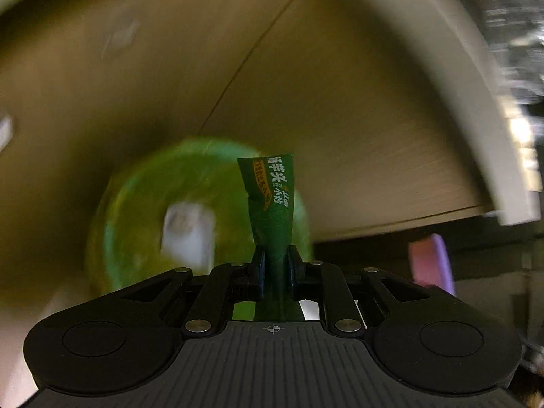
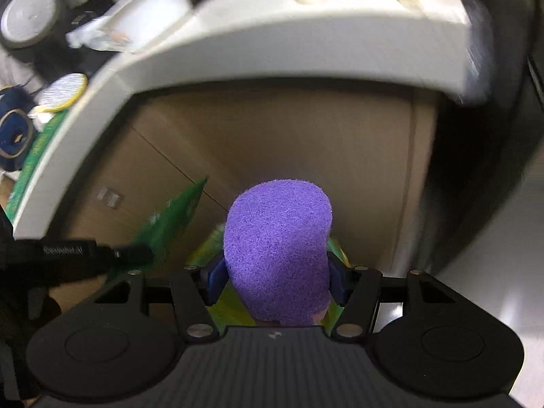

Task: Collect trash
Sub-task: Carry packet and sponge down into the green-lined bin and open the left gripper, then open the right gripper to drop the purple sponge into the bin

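My left gripper is shut on a crumpled green snack wrapper and holds it upright over a blurred green bin with a white scrap inside. My right gripper is shut on a purple sponge, which fills the space between the fingers. In the right wrist view the left gripper and its green wrapper show at the left, close beside the sponge. The sponge shows at the right edge of the left wrist view. A green-yellow surface lies under the sponge.
Brown cabinet doors stand behind both grippers under a pale countertop edge. On the counter at upper left are a round tape roll, a white packet and a blue cup lid. Grey floor lies right.
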A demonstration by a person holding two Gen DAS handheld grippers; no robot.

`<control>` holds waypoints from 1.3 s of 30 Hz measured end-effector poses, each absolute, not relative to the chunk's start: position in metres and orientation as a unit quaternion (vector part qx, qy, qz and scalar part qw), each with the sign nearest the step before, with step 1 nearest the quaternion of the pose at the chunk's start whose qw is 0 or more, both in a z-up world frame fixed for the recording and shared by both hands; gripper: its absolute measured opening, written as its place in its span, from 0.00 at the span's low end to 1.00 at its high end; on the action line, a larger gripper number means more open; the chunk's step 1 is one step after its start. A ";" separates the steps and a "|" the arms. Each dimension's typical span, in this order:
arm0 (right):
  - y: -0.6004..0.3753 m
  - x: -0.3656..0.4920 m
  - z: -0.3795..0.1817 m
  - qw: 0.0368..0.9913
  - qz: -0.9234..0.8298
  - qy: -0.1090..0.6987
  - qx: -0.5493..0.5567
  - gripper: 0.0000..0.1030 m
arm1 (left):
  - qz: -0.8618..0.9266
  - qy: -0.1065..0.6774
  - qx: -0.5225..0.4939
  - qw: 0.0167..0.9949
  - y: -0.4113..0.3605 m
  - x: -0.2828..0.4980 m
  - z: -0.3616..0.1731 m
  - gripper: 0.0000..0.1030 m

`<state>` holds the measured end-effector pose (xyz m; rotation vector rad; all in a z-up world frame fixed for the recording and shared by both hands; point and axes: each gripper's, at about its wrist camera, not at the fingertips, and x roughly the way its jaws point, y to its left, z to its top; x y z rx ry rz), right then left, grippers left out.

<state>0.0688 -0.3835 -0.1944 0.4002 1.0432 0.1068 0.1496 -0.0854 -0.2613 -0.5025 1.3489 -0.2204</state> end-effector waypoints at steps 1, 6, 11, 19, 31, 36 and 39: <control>-0.386 0.068 -0.203 0.841 0.046 0.503 0.195 0.57 | -0.087 0.636 -0.225 0.733 -0.085 0.151 -0.277 0.16; -0.383 0.056 -0.245 0.801 0.041 0.554 0.223 0.57 | -0.057 0.707 -0.237 0.664 -0.087 0.158 -0.342 0.16; -0.372 0.048 -0.266 0.783 0.040 0.579 0.226 0.57 | -0.023 0.730 -0.251 0.635 -0.090 0.170 -0.402 0.16; -0.360 0.055 -0.276 0.785 0.050 0.586 0.194 0.57 | 0.008 0.727 -0.285 0.624 -0.078 0.169 -0.449 0.21; -0.321 0.104 -0.323 0.768 0.093 0.613 0.163 0.58 | -0.018 0.760 -0.172 0.627 -0.062 0.113 -0.441 0.20; -0.295 0.145 -0.395 0.709 0.091 0.665 0.216 0.58 | -0.040 0.738 -0.166 0.653 -0.050 0.097 -0.413 0.18; -0.287 0.159 -0.435 0.682 0.067 0.687 0.241 0.58 | -0.051 0.714 -0.202 0.669 -0.035 0.092 -0.392 0.19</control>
